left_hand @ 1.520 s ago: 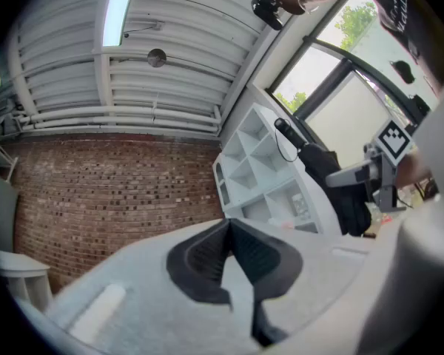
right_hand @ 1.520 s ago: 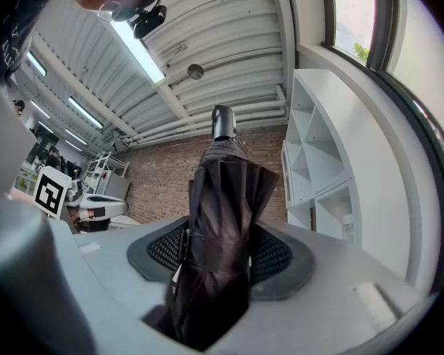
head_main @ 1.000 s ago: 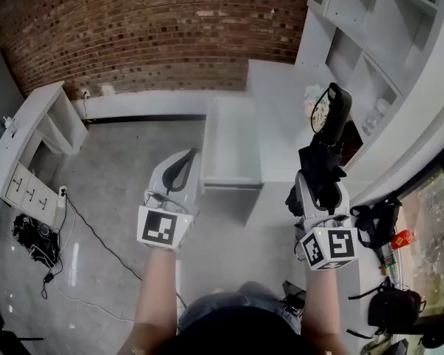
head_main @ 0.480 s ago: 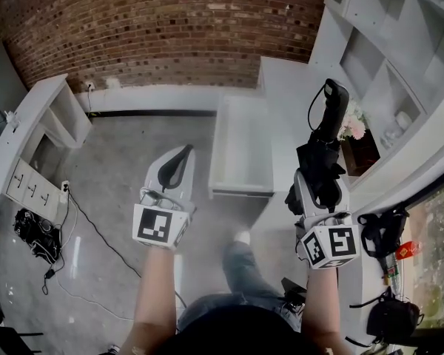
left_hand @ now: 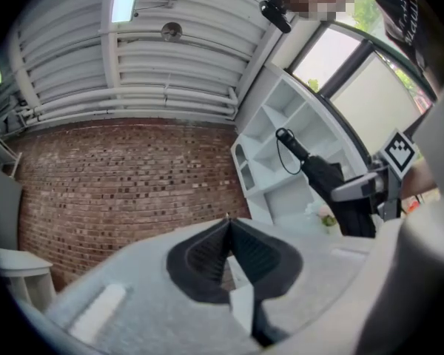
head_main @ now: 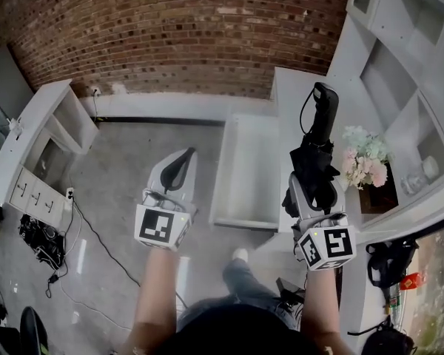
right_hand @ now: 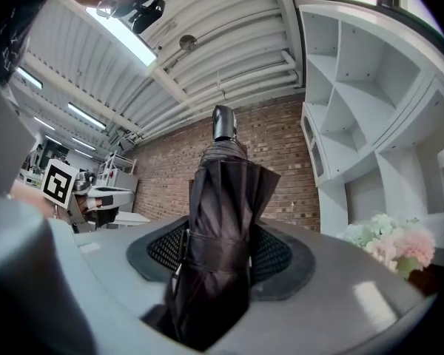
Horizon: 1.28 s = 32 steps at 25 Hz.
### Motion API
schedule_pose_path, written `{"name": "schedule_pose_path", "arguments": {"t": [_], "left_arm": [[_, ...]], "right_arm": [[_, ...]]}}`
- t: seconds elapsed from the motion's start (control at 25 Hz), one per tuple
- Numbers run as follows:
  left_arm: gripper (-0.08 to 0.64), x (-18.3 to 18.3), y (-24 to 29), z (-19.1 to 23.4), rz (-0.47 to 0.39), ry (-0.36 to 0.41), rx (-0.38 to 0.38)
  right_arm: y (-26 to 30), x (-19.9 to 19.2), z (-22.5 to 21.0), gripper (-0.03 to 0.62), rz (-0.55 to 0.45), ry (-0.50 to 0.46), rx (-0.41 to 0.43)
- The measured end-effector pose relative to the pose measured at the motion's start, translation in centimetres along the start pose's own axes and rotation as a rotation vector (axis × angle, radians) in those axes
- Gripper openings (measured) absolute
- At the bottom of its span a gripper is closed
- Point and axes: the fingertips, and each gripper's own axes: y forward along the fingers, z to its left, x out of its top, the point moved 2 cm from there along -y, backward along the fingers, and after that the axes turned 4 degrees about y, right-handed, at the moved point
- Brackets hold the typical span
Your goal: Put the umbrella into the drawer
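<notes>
A folded black umbrella stands upright in my right gripper, which is shut on its wrapped canopy; its handle and wrist loop point away from me. In the right gripper view the umbrella fills the space between the black pads. The open white drawer sticks out of the white cabinet just left of the umbrella, and its inside looks bare. My left gripper hangs over the grey floor left of the drawer, shut with nothing in it; its pads meet in the left gripper view.
A white shelving unit runs along the right, with pink and white flowers in a dark pot on its counter. Behind is a brick wall. A low white cabinet and cables lie at the left. My foot shows below.
The view has shifted, so the drawer and shelving sit further right and nearer. Both grippers keep their pose, with the umbrella still held upright beside the drawer. The flowers have come into full view.
</notes>
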Motion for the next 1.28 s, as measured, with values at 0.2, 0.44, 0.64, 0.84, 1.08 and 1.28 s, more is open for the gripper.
{"name": "schedule_pose_path", "arguments": {"t": [0.2,0.44,0.64,0.84,1.08,1.28], "left_arm": [[-0.006,-2.0,6.0,1.0,0.011,0.0,-0.016],[-0.006,-4.3,11.9,3.1,0.031,-0.015,-0.009],[-0.006,-6.5,15.3,3.3,0.042,-0.028,-0.015],[-0.006,-8.2,17.6,3.7,0.062,-0.047,-0.035],[-0.006,-10.3,18.3,3.9,0.096,-0.085,-0.066],[-0.006,-12.7,19.3,4.0,0.133,-0.12,-0.111]], "right_arm": [[5.2,-1.1,-3.6,0.242,0.014,0.018,0.012],[11.0,-2.3,-6.9,0.242,0.043,0.038,0.024],[13.4,-4.0,-8.6,0.242,0.067,0.042,0.038],[15.3,-5.3,-9.8,0.242,0.103,0.059,0.027],[15.8,-7.3,-9.9,0.242,0.166,0.085,0.003],[16.4,-9.5,-9.6,0.242,0.225,0.117,-0.032]]}}
